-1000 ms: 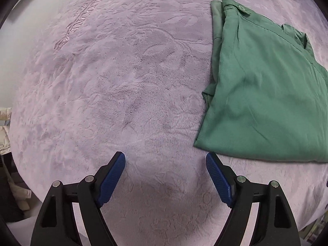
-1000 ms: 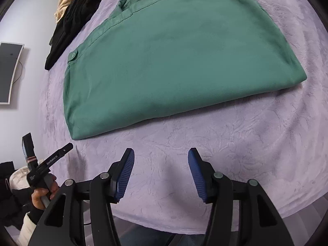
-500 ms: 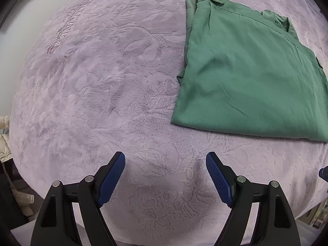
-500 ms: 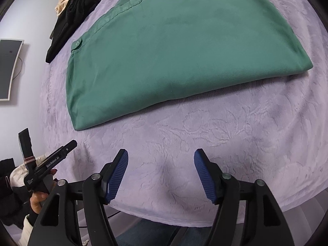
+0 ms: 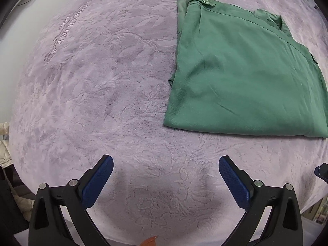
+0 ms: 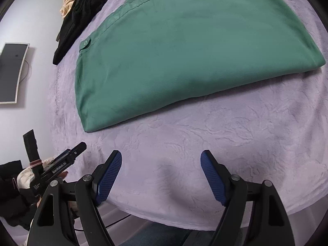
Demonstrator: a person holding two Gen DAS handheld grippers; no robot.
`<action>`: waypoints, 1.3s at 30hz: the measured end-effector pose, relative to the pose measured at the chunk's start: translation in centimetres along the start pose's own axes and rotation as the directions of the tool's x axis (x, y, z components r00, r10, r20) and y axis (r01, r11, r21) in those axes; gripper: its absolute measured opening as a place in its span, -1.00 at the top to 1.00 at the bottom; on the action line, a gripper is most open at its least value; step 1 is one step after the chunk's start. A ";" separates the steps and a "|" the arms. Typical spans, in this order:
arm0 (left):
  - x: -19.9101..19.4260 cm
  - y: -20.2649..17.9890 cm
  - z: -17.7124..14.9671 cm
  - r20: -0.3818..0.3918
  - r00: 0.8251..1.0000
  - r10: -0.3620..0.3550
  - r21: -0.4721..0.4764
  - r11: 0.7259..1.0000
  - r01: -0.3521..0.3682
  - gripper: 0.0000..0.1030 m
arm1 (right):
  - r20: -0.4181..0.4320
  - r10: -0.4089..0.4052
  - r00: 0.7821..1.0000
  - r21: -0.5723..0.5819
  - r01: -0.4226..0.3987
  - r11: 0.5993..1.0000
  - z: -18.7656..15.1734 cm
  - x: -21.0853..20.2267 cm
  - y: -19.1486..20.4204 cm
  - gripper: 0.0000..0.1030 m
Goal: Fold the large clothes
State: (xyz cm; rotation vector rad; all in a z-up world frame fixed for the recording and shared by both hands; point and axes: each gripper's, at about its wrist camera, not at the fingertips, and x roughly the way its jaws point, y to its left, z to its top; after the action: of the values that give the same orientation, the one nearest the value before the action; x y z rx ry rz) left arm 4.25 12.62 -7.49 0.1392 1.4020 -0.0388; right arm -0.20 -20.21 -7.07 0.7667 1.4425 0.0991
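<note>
Lilac plush bedspread (image 5: pixel 106 94), embossed with a leaf pattern, carries a green garment (image 6: pixel 184 49) folded into a flat, smooth rectangle with a buttoned tab and stitched seam along one edge; it lies ahead of the right gripper (image 6: pixel 161 174) and ahead and to the right of the left gripper (image 5: pixel 166 179), touched by neither. Dark clothing (image 6: pixel 80 18) is heaped beyond the garment's far corner. Both grippers hold nothing over bare bedspread, their blue-padded jaws having just been opening, the left set wider.
</note>
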 end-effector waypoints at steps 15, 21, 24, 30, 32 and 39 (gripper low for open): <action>2.2 2.3 2.5 0.021 0.990 -0.141 -0.013 0.990 0.142 -1.00 | 0.012 0.376 0.927 0.231 -0.368 0.900 2.0 8.8 1.7 -0.61; 2.5 3.5 4.6 0.061 0.962 -0.266 -0.033 0.963 0.268 -1.00 | 0.124 0.467 0.876 0.290 -0.482 0.827 3.5 11.8 2.2 -0.62; 3.6 4.4 6.2 0.067 0.939 -0.339 -0.034 0.939 0.341 -1.00 | 0.162 0.477 0.864 0.341 -0.503 0.794 3.9 12.5 2.2 -0.63; 5.7 4.4 8.3 0.058 0.864 -0.501 -0.066 0.861 0.504 -1.00 | 0.171 0.590 0.789 0.272 -0.613 0.741 5.3 10.9 2.2 0.69; 6.4 4.1 9.5 0.047 0.833 -0.552 -0.067 0.830 0.554 -1.00 | 0.175 0.618 0.766 0.213 -0.643 0.736 5.7 9.5 2.7 0.71; 8.9 2.0 13.7 -0.001 0.707 -0.707 -0.113 0.703 0.702 -1.00 | 0.106 0.625 0.773 0.130 -0.634 0.762 5.8 8.1 3.7 0.72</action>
State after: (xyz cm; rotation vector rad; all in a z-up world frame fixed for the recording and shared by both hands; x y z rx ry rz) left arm 19.38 13.44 -13.93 -0.5077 1.4262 -0.6098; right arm 7.81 -15.71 -12.43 1.3630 1.0896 0.4837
